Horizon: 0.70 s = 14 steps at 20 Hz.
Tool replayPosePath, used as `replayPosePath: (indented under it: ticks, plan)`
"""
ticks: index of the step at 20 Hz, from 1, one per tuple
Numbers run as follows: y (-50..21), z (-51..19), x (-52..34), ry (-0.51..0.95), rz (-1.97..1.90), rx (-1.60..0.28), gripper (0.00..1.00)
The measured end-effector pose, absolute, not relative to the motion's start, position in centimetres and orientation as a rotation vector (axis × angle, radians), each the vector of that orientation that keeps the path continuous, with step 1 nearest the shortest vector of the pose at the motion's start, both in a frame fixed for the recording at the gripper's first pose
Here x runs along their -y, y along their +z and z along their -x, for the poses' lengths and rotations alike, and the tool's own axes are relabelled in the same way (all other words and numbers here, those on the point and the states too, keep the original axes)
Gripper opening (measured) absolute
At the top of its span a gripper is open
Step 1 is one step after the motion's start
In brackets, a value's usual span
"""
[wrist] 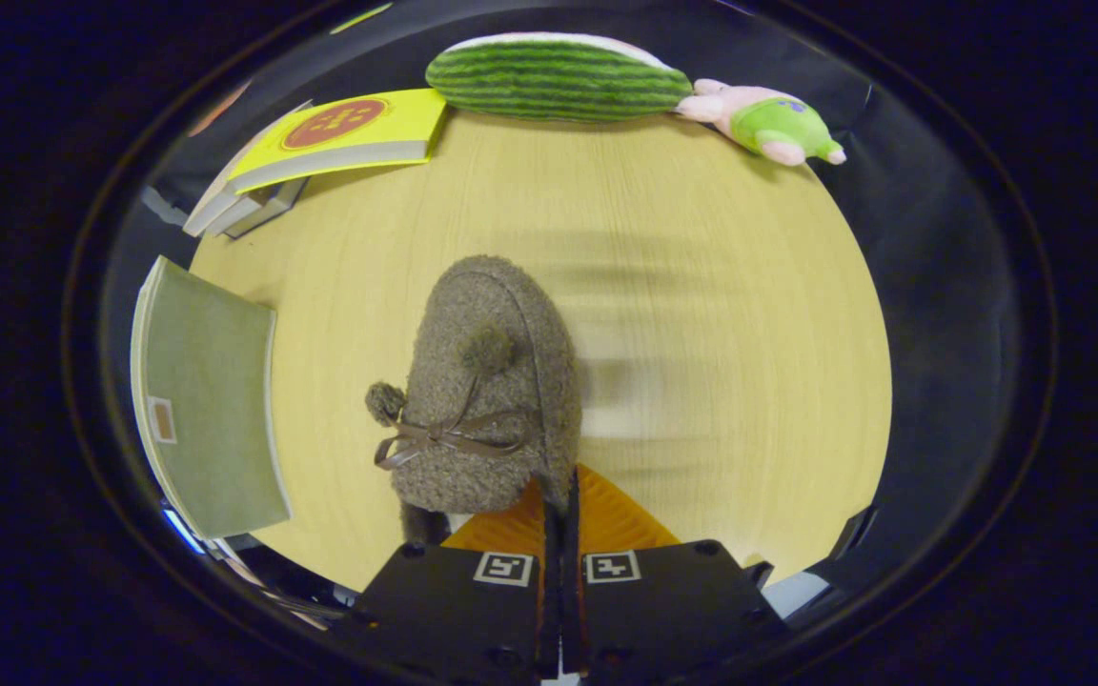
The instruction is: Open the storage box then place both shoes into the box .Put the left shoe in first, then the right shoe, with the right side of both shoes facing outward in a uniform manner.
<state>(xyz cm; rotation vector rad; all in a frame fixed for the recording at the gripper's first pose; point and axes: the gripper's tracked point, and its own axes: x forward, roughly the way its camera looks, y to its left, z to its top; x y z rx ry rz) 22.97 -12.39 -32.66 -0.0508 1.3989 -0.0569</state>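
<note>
Right now the gripper (560, 510) has its jaws closed nearly together, pinching the heel edge of a fuzzy brown shoe (487, 391) between them. The shoe is a woolly slipper with a thin brown bow (444, 440) tied across its top and two small pompoms (487, 349) on the lace ends. Its toe points away from the jaws, and whether it rests on the pale wooden surface (701, 286) or hangs just above it I cannot tell.

Left of the shoe, well apart from it, a green book (211, 410) lies at the edge of the surface. Beyond the shoe, at the far left corner, a yellow book (349, 133) sits on top of a small stack of other books (244, 210). Along the far edge lies a striped green watermelon-patterned cushion (559, 78), and just beside its right end lies a pink plush toy (763, 119) in a green outfit.
</note>
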Motion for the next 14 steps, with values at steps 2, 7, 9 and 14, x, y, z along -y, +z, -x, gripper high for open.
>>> replayPosePath:
  ticks: [2,7,9,14]
  plan:
    - [-30.9,-23.5,10.1,-0.038,0.013,-1.363,0.07]
    - [-26.5,-24.6,5.5,-0.063,-0.015,-1.279,0.07]
    - [-24.9,-24.8,2.6,-0.039,-0.032,-1.245,0.07]
    - [-22.2,-23.4,-5.4,0.056,-0.074,-1.209,0.07]
